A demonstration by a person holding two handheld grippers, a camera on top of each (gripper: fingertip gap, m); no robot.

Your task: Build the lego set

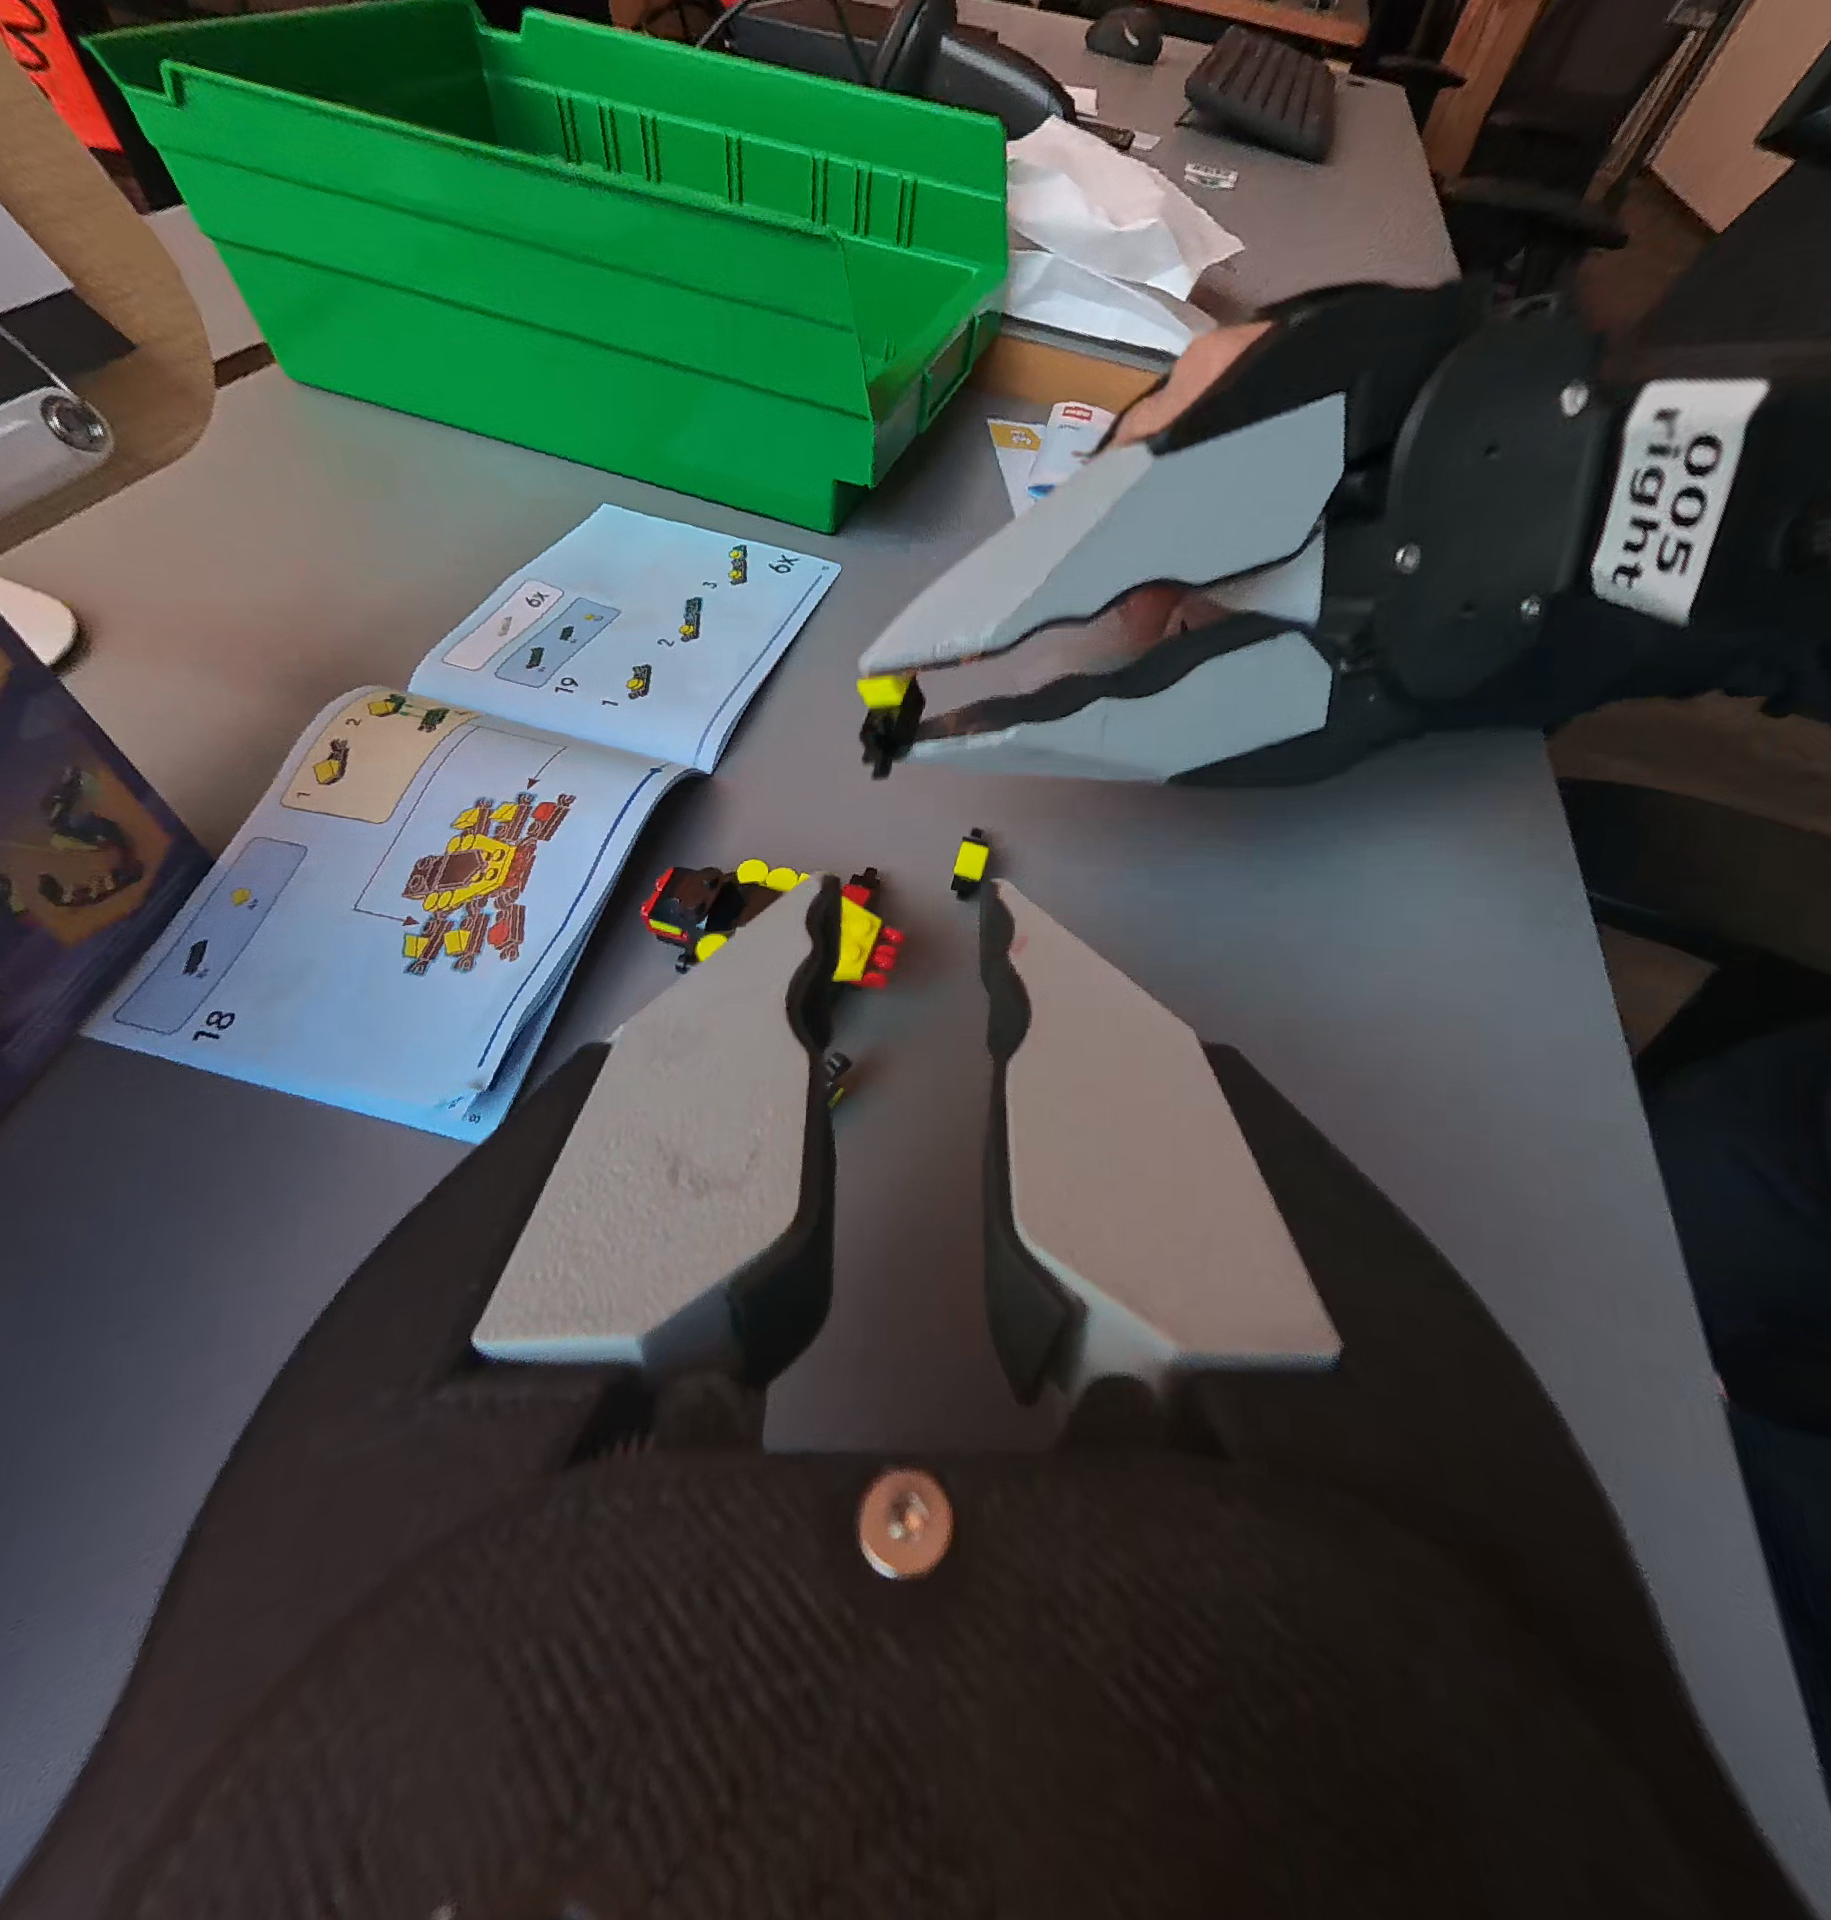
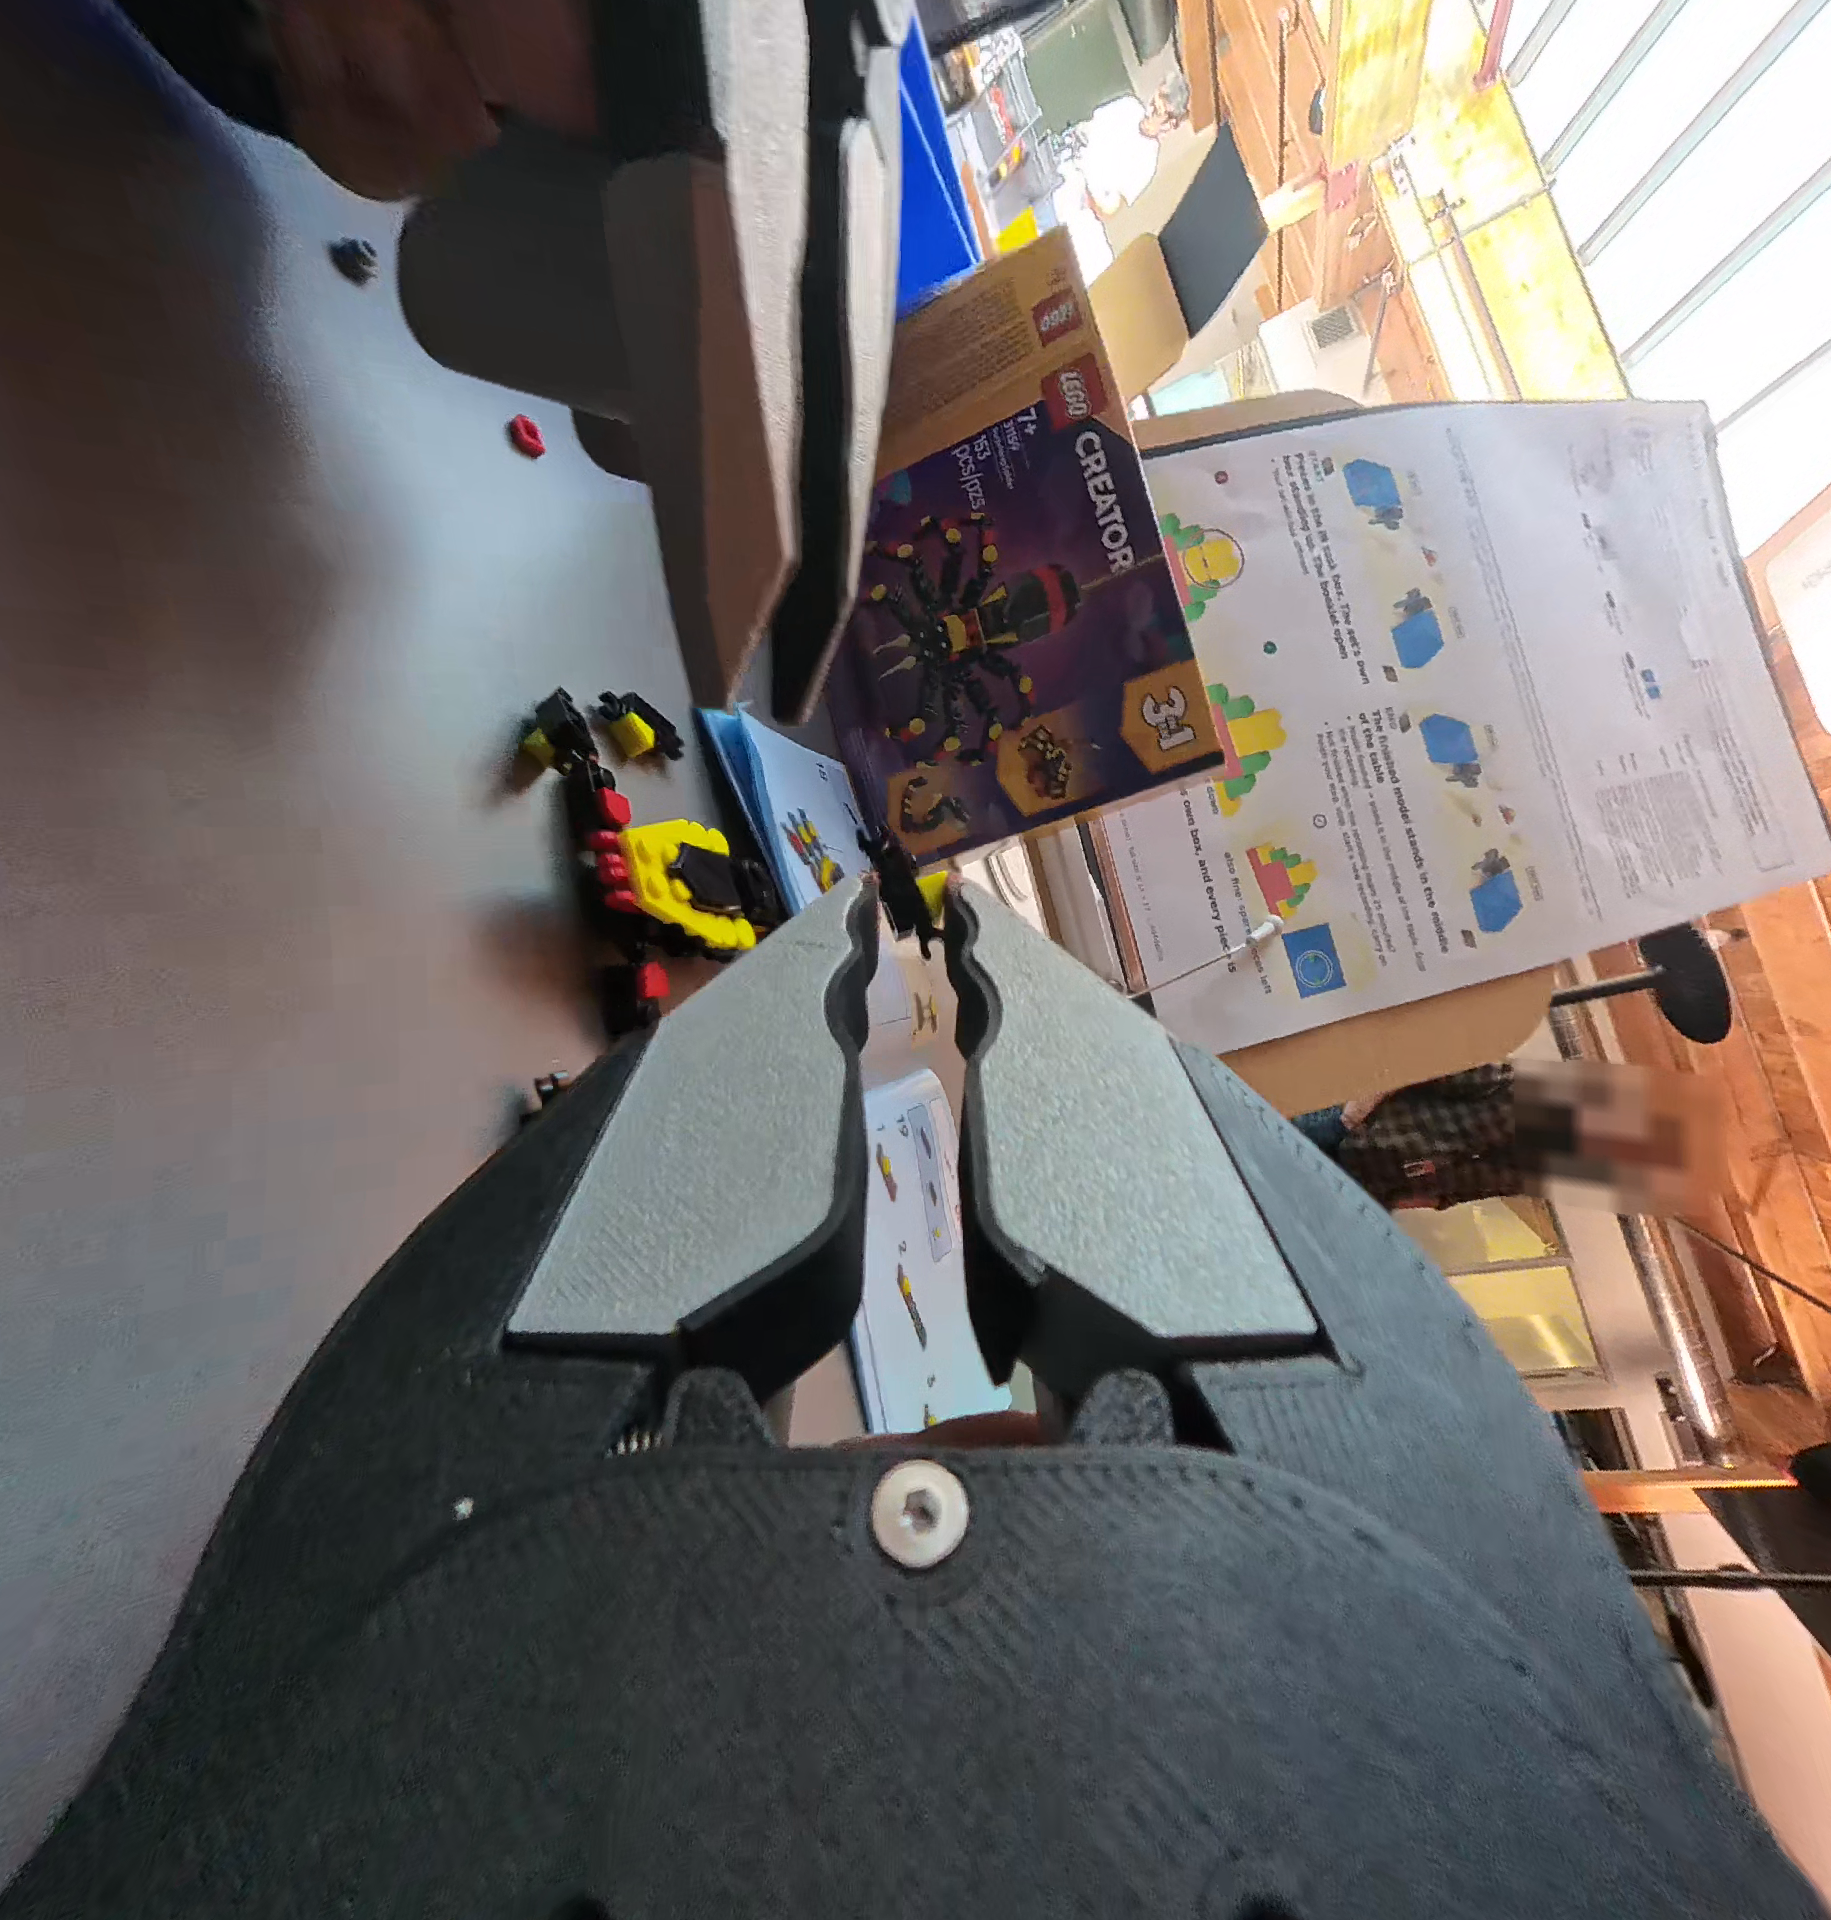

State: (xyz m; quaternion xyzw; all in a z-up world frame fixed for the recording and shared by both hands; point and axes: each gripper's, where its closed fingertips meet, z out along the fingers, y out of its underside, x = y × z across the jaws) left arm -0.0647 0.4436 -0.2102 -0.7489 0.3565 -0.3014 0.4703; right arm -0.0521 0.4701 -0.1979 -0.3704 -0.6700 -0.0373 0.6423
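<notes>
My left gripper (image 1: 906,899) is open and low over the grey table, its left finger against the partly built yellow, red and black model (image 1: 859,940). The model also shows in the right wrist view (image 2: 672,883). My right gripper (image 2: 909,896) is shut on a small black and yellow piece (image 2: 903,891) and holds it above the table. In the left wrist view the right gripper (image 1: 890,712) hangs beyond the model with that piece (image 1: 883,707) at its tips. A loose yellow and black piece (image 1: 970,862) lies by my left gripper's right fingertip.
An open instruction booklet (image 1: 475,831) lies left of the model. A green bin (image 1: 578,260) stands behind it, the set's box (image 2: 1015,623) to the left. Two yellow and black pieces (image 2: 599,732), a small red piece (image 2: 526,434) and a small black piece (image 2: 353,258) lie on the table. My hands' fingertips stand some 4 centimeters from each other.
</notes>
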